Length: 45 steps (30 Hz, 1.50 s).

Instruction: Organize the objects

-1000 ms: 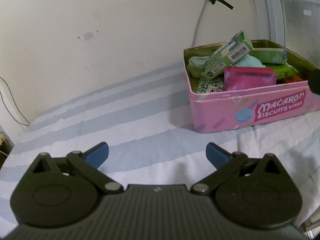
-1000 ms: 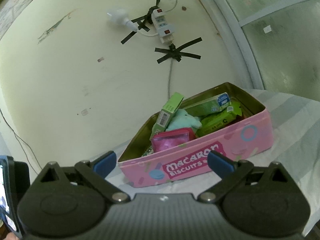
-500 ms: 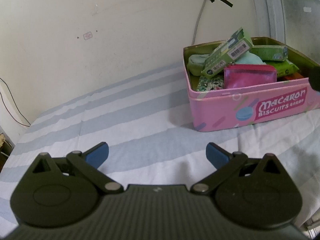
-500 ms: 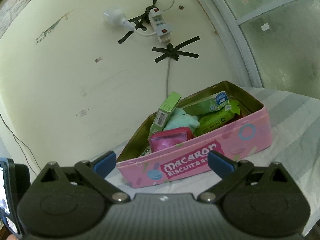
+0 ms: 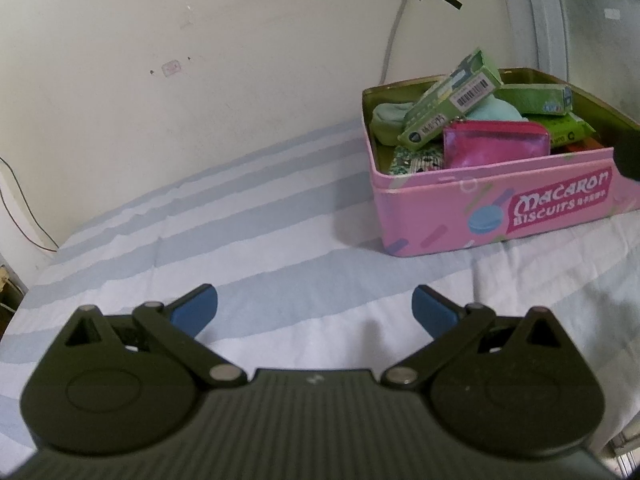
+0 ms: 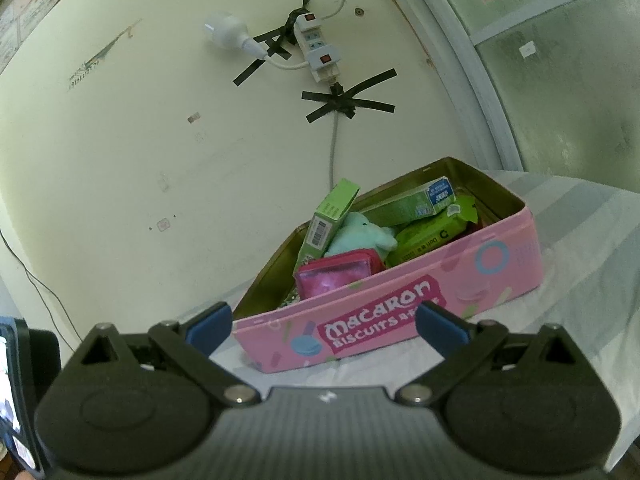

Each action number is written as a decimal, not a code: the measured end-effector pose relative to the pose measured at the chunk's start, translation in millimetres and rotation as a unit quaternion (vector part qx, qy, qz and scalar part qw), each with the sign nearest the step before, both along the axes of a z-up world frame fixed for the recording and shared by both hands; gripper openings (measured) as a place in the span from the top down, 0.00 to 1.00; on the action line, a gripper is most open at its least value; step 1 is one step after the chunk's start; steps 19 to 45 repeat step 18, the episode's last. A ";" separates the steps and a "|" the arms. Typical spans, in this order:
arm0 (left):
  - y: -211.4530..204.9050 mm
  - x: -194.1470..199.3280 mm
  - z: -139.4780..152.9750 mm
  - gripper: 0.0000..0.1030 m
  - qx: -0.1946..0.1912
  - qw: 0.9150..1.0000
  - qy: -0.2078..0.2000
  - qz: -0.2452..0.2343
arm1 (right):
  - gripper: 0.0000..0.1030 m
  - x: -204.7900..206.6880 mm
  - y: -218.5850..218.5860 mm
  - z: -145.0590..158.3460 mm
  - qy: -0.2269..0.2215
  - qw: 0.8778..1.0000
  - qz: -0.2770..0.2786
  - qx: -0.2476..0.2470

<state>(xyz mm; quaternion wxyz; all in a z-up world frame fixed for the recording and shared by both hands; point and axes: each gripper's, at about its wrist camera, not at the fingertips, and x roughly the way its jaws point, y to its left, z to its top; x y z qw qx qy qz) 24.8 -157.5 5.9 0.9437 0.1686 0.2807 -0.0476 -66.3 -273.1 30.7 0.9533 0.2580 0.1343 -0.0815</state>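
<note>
Resting on striped cloth (image 5: 248,248): rectangular pink tin (image 5: 496,216).

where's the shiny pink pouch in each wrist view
Left wrist: the pink pouch shows at upper right, upright against the pink tin's front wall.
Right wrist: the pouch sits just right of centre, behind the tin's front wall.
Shared landmark: the barcoded green box leaning just behind it.
</note>
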 end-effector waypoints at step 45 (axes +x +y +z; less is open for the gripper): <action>4.2 -0.2 -0.5 0.00 -0.017 0.999 0.016 -0.026 | 0.01 -0.6 2.5 -4.5 0.004 1.000 -0.002 -0.005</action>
